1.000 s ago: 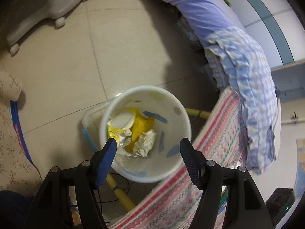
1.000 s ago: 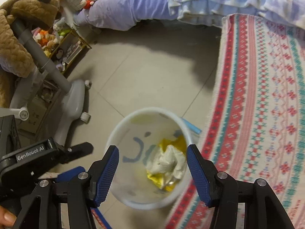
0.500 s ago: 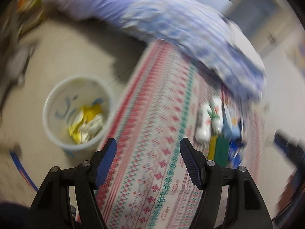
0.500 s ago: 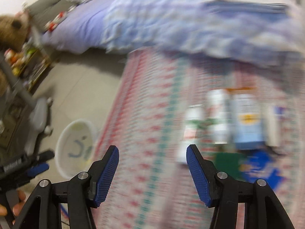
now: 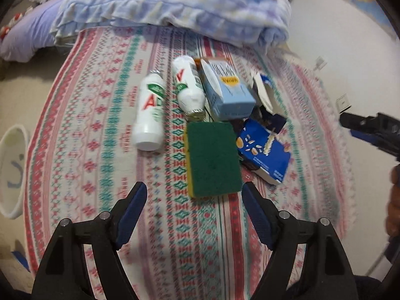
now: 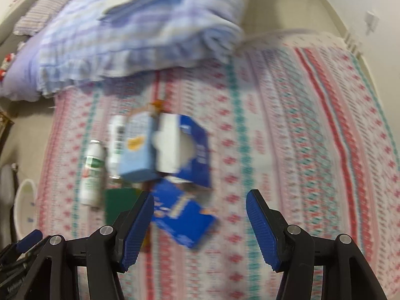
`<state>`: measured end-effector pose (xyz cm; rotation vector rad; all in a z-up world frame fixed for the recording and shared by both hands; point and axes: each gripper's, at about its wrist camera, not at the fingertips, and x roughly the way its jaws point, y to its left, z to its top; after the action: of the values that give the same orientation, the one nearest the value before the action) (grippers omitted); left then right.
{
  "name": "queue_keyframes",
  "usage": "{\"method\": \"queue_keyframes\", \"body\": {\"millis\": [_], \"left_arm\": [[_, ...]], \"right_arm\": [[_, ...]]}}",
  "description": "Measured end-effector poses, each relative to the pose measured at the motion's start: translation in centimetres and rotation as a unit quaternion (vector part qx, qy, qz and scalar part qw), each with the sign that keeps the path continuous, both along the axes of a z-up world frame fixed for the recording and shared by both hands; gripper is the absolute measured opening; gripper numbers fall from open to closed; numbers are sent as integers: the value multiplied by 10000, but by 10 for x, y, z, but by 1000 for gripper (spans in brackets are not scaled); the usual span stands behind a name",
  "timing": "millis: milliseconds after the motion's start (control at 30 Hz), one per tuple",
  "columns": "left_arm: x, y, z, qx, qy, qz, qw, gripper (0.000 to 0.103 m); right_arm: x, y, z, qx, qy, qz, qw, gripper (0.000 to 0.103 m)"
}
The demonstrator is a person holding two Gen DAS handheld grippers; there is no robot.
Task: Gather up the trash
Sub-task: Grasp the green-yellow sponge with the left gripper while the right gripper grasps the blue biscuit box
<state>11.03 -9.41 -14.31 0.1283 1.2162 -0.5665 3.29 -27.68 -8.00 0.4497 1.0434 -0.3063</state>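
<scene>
Trash lies clustered on a patterned bedspread (image 5: 105, 150): two white bottles (image 5: 150, 112) (image 5: 188, 85), a light blue carton (image 5: 226, 87), a green sponge (image 5: 212, 160), a dark blue packet (image 5: 265, 152) and an open blue-and-white box (image 6: 185, 147). My left gripper (image 5: 193, 215) is open and empty just short of the sponge. My right gripper (image 6: 200, 225) is open and empty, hovering over the dark blue packet (image 6: 182, 215). The white trash bin (image 5: 12, 170) stands on the floor at the left; it also shows in the right wrist view (image 6: 25, 205).
A rumpled blue checked quilt (image 5: 170, 7) lies beyond the trash. A lilac pillow (image 5: 22, 37) is at the far left. The right gripper's body (image 5: 372, 130) shows at the right edge of the left wrist view, near a white wall (image 5: 350, 37).
Both grippers swung from above the trash bin over to the bed; the bin now sits at the left edge and the pile of trash is in front. Both stayed open.
</scene>
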Motion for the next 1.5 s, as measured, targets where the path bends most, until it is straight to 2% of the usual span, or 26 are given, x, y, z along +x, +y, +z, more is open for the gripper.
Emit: {"method": "queue_keyframes", "body": {"millis": [100,233,333,367,400,433,533,600,700,933,1200,1333,1500], "left_arm": [[3,-13,-18,72,231,-73,9997,81],[7,-24,-35,175,294,-49,9994,81],[7,-28,-47,36,398,-220,9990,81],[6,-29,-47,-8,313,-285,9991,81],[3,-29,-45,-104,159,-386,9991,75],[1,-28,-42,-166,68,-503,9986,55],[-1,-20,-35,-197,32,-671,9975,52],[0,-11,-33,-327,147,-695,9969,50],[5,9,-31,-440,349,-616,9965,49],[7,56,-11,-627,341,-525,9961,49],[15,94,4,-823,308,-334,9956,49],[22,112,14,-945,251,-210,9950,49],[28,136,25,-1118,218,-62,9935,49]], "right_arm": [[-7,-19,-7,-76,100,-119,9998,66],[-10,-31,-19,-97,261,-215,9994,66],[-7,-29,-28,-70,338,-121,9993,66],[-3,-24,-33,-66,391,-16,9992,66],[-1,-20,-37,-72,436,66,9990,66],[4,-14,-42,-92,519,206,9984,66],[12,1,-58,-35,735,510,9960,66],[16,8,-68,155,836,651,9942,66],[22,23,-74,-31,916,1009,9907,66],[29,38,-85,-325,890,1506,9841,69],[30,62,-109,-1006,750,2452,9613,70],[27,65,-118,-1077,627,2374,9634,69],[23,89,-99,-1018,458,2550,9605,68]]}}
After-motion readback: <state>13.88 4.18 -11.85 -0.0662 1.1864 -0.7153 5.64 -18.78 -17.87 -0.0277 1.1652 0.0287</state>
